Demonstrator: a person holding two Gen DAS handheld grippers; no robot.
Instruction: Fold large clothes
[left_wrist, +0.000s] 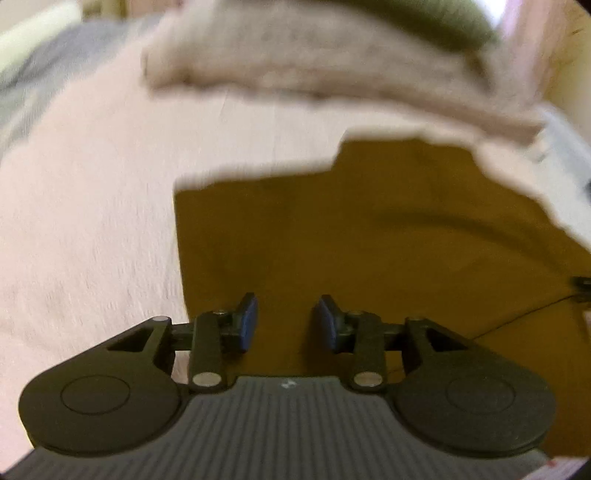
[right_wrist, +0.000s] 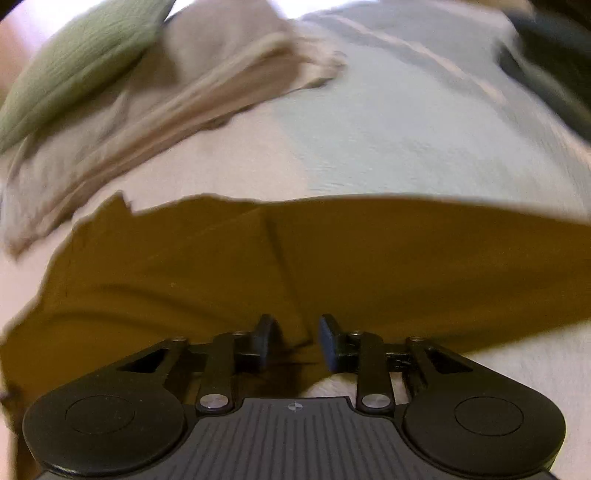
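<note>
Mustard garment (left_wrist: 369, 240) spread flat on a bed (left_wrist: 92, 221), with both hand-held grippers poised above it.

The left hand-held gripper (left_wrist: 284, 323) has its blue-padded fingers apart with nothing between them, over the garment close to its left edge. The right hand-held gripper (right_wrist: 293, 343) is also parted and empty, over the garment's (right_wrist: 332, 266) near edge, where a fold line runs up the cloth. The bed cover is pale pink on one side and light blue (right_wrist: 424, 129) on the other. Beyond the garment lie a rumpled beige cloth (right_wrist: 166, 92) and a green pillow (right_wrist: 74, 62). Both views are blurred.
</note>
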